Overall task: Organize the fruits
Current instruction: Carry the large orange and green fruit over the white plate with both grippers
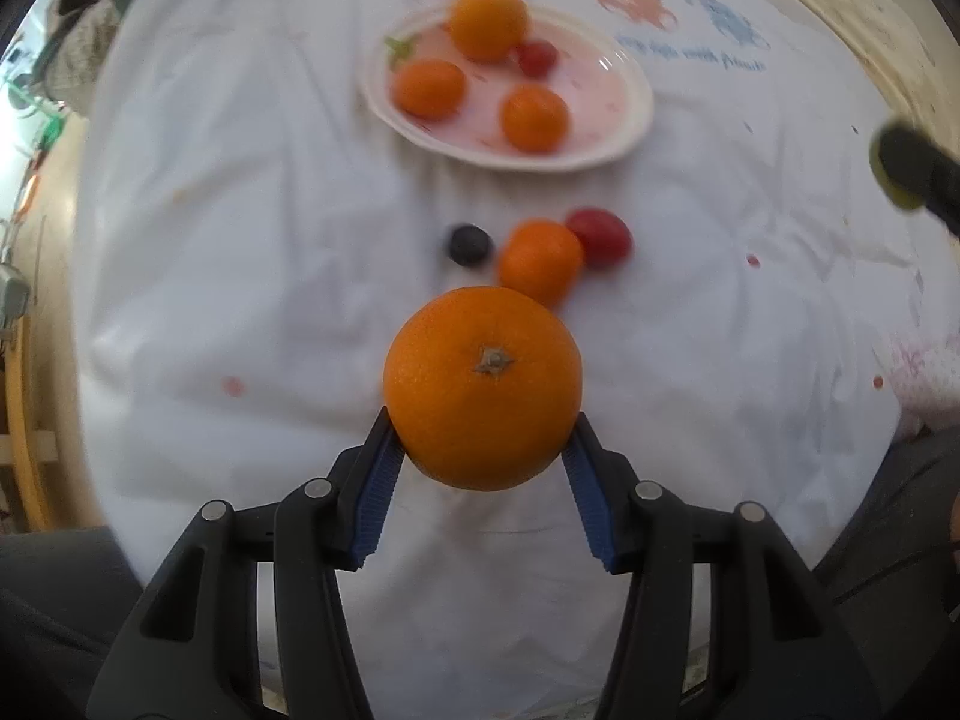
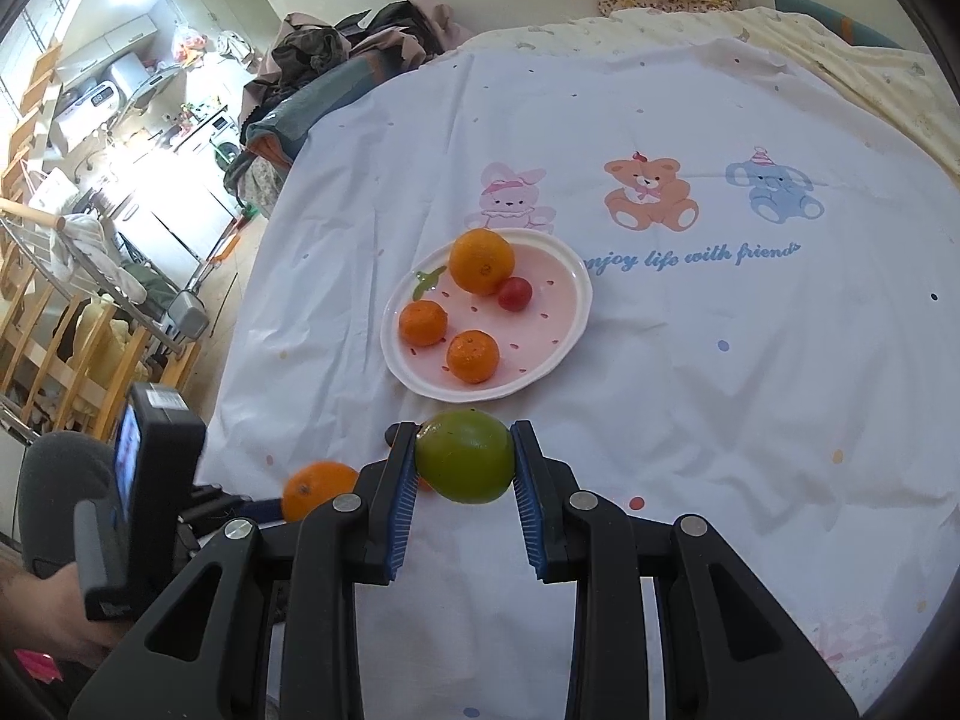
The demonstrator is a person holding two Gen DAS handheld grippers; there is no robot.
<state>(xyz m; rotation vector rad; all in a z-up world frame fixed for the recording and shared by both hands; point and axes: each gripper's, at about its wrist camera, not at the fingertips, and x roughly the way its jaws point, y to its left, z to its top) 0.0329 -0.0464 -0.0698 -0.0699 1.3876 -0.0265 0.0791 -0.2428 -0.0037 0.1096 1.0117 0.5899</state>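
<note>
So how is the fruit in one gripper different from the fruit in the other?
Colour: the orange in the left gripper is bright orange, while the green fruit in the right gripper is green. Skin: the orange is dimpled with a stem scar facing the camera; the green fruit looks smooth. Both are roundish, clamped between blue pads and held off the white cloth.

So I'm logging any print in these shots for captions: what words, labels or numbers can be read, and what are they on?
"enjoy life with friends", in blue script on the white cartoon-print bedsheet, under the bear and elephant; its first letter is hidden by the pink strawberry-pattern plate.
The same line in the left wrist view: too blurred to read.
Label on top of the black camera block: too small to read.
</note>
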